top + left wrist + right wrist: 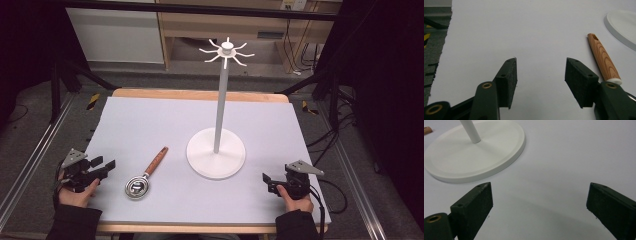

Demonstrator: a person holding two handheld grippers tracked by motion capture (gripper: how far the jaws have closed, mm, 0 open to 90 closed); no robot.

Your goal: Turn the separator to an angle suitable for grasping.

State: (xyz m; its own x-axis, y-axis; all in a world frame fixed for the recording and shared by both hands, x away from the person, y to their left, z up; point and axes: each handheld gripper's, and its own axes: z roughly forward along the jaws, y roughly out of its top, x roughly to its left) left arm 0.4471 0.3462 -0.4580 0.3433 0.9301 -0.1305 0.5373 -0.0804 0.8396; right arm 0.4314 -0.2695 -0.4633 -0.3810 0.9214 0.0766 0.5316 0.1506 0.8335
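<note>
Strainer spoon (145,176) lies flat just beside my left gripper (102,168), near the worktop's (150,125) front-left corner, its wooden handle (603,58) angled toward the white stand (216,150). Both my grippers rest apart with jaws spread, grasping nothing; my right gripper (270,181) sits near the front-right corner, close to the stand's round base (474,157).

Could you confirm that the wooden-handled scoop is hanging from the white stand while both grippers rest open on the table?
Not quite: the scoop lies flat on the table, left of the stand, as the high view shows. Both grippers, left and right, are open.
</note>
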